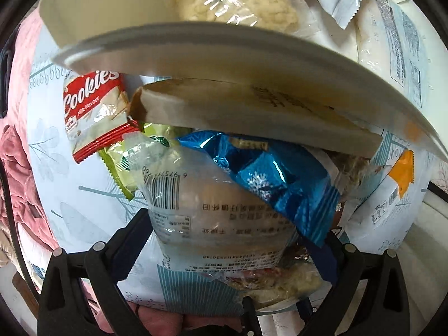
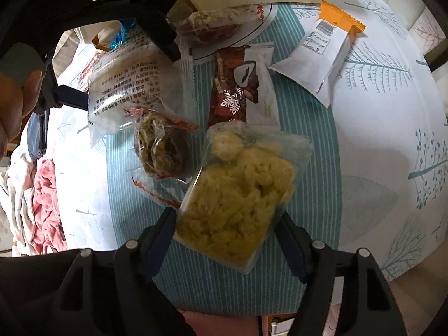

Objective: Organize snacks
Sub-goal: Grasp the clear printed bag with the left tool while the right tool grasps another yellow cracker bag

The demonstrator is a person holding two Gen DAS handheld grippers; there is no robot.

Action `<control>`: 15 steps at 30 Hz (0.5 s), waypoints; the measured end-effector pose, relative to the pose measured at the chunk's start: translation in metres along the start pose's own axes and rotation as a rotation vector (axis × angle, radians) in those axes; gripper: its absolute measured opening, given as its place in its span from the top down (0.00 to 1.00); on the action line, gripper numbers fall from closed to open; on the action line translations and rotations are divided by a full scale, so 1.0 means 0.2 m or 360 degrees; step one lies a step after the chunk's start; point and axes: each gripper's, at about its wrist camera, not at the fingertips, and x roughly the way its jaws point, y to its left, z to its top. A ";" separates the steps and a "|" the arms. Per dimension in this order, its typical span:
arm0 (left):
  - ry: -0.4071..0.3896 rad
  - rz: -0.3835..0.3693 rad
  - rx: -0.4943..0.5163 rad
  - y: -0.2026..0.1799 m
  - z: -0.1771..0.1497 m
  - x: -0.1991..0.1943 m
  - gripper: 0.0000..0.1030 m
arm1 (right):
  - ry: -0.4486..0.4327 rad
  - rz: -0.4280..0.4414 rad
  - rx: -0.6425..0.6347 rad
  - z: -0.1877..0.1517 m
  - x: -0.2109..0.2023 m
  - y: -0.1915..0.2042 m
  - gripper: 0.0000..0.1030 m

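1. Left tongs (image 1: 224,240) are clamping a clear printed packet (image 1: 212,212), frame centre, beside a red pack (image 1: 95,112) reading "Cookies Milk flavour".
2. Right tongs (image 2: 226,238) are gripping a yellow puffed-snack bag (image 2: 238,196), lower centre.
3. A leaf-patterned tablecloth (image 2: 378,145) is covering the table.

the left gripper (image 1: 232,240) sits at the bottom centre of its frame, fingers closed against a clear packet (image 1: 212,210). the right gripper (image 2: 226,224), bottom centre too, pinches a yellow snack bag (image 2: 238,196).
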 end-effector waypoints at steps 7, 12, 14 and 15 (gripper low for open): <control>0.0001 -0.0074 0.0000 0.01 0.04 -0.03 0.23 | 0.0034 0.0020 0.0039 0.01 -0.03 -0.08 0.38; 0.0035 -0.0136 -0.0043 0.09 0.01 -0.03 0.27 | 0.0042 0.0006 0.0077 0.00 -0.05 -0.10 0.38; 0.0060 -0.0136 -0.0055 0.11 -0.01 -0.03 0.27 | 0.0054 0.0007 0.0102 -0.01 -0.06 -0.11 0.38; 0.0068 -0.0139 -0.0059 0.13 -0.02 -0.03 0.27 | 0.0061 0.0007 0.0119 -0.02 -0.06 -0.12 0.38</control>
